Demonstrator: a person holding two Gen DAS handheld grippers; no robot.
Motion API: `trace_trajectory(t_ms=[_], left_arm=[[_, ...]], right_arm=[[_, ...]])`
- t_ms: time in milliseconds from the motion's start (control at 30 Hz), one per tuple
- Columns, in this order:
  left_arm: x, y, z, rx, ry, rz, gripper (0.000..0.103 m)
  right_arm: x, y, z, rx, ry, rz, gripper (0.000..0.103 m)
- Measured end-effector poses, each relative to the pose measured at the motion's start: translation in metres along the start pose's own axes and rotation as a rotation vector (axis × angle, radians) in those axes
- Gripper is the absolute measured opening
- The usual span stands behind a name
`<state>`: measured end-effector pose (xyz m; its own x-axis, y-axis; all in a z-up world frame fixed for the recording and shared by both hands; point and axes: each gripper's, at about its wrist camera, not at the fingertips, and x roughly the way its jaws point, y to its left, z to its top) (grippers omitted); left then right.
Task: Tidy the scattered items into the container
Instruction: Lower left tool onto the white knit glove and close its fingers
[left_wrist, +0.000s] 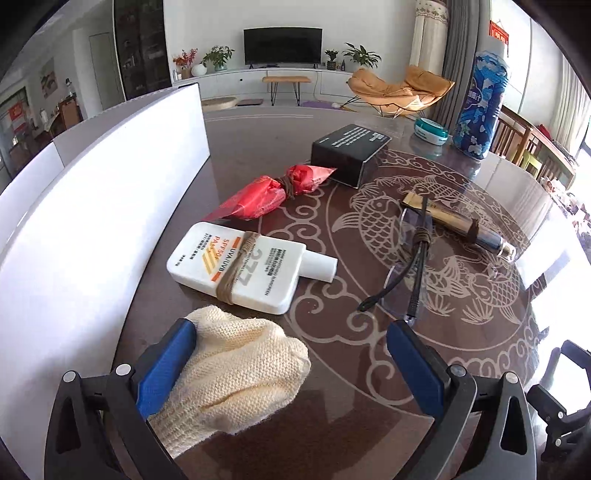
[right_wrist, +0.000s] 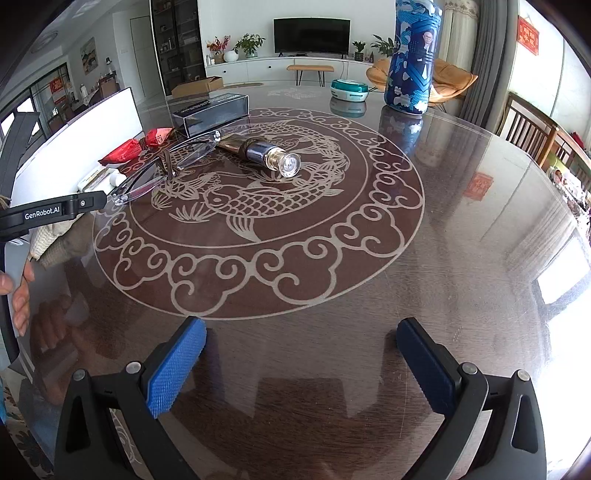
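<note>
The left gripper (left_wrist: 291, 341) is standing wide open over the dark glass-topped table (right_wrist: 461, 229), with a cream knitted glove (left_wrist: 236, 373) lying between its blue pads (left_wrist: 166, 365) and touching only the left one. Just beyond the glove, a white sunscreen bottle (left_wrist: 251, 267) bound with brown cord is lying flat beside the white container (left_wrist: 92, 229), whose wall is running along the left. Farther on, a red packet (left_wrist: 269, 194) tied at its middle is lying near a black box (left_wrist: 349, 153). Folded clear glasses (left_wrist: 413, 258) are resting on the fish pattern, just beside a dark blue and gold perfume vial (right_wrist: 266, 153). The right gripper (right_wrist: 301, 345) is hovering wide open over bare tabletop, holding nothing. A tall blue can (right_wrist: 412, 59) and a teal round case (right_wrist: 349, 88) are standing at the far side, and a hand (right_wrist: 18, 291) is showing at the left edge.
</note>
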<state>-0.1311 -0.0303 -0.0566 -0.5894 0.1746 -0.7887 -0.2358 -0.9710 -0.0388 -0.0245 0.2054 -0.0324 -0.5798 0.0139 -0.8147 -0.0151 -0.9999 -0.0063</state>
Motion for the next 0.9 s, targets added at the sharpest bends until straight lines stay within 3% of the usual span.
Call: trace_trajectory(t_ms=[133, 300, 533, 700, 800, 900], left_arm=[[-0.022, -0.03, -0.017, 0.081, -0.014, -0.097, 0.103], [-0.042, -0.015, -0.026, 0.053, -0.048, -0.168, 0.103], [-0.033, -0.006, -0.021, 0.077, -0.035, -0.122, 0.103], [-0.051, -0.002, -0.015, 0.076, -0.084, -0.152, 0.103], [-0.042, 0.003, -0.016, 0.102, -0.048, -0.098, 0.103], [-0.027, 0.013, -0.018, 0.083, 0.003, -0.107, 0.103]], right_arm=[[0.0, 0.0, 0.0, 0.0, 0.0, 0.0, 0.103], [0.0, 0.0, 0.0, 0.0, 0.0, 0.0, 0.103], [0.0, 0.0, 0.0, -0.001, 0.0, 0.0, 0.103], [0.0, 0.0, 0.0, -0.001, 0.0, 0.001, 0.103], [0.0, 0.0, 0.0, -0.001, 0.001, 0.001, 0.103], [0.0, 0.0, 0.0, -0.001, 0.001, 0.001, 0.103]])
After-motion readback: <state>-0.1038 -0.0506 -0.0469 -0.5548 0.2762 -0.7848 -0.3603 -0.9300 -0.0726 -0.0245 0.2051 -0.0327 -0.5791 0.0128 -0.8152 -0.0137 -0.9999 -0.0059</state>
